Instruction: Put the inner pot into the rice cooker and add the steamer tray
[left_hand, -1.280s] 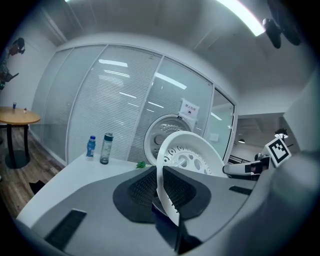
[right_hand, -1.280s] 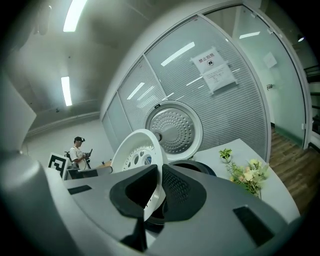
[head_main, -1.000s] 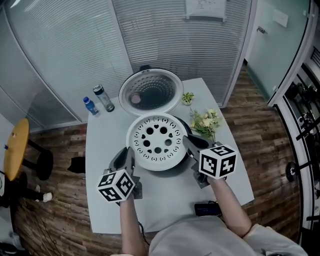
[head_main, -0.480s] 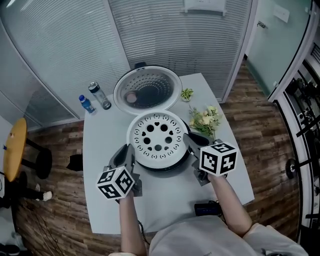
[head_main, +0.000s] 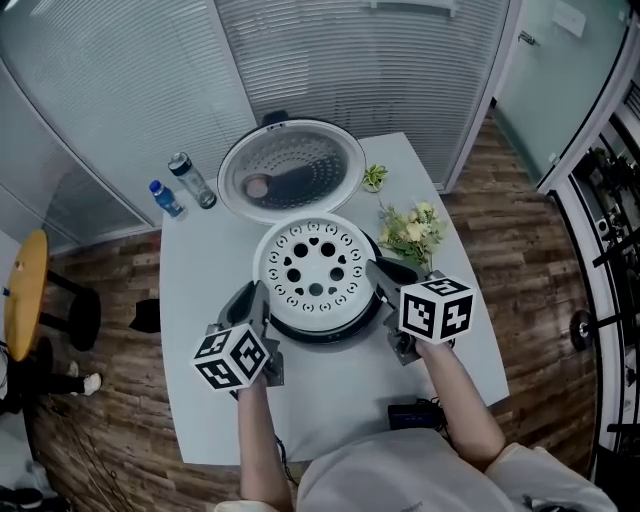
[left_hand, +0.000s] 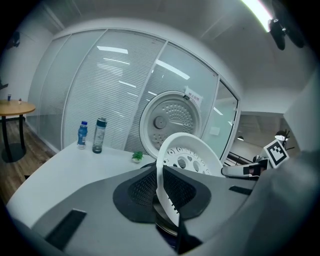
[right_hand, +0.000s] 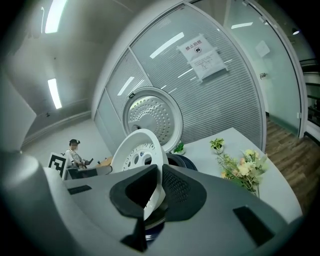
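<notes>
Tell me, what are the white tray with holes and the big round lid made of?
The tray is probably plastic. It is plain white and smooth, with neatly moulded round and heart-shaped holes and a thin rim. The inside of the lid looks like metal, silvery grey with a dull shine and rows of small dimples or holes, but I can't be sure from here.

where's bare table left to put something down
Bare: the table's left strip between the bottles and the left gripper, and the near strip before the cooker. Crowded: centre and back with cooker, tray and lid, right side with flowers.
</notes>
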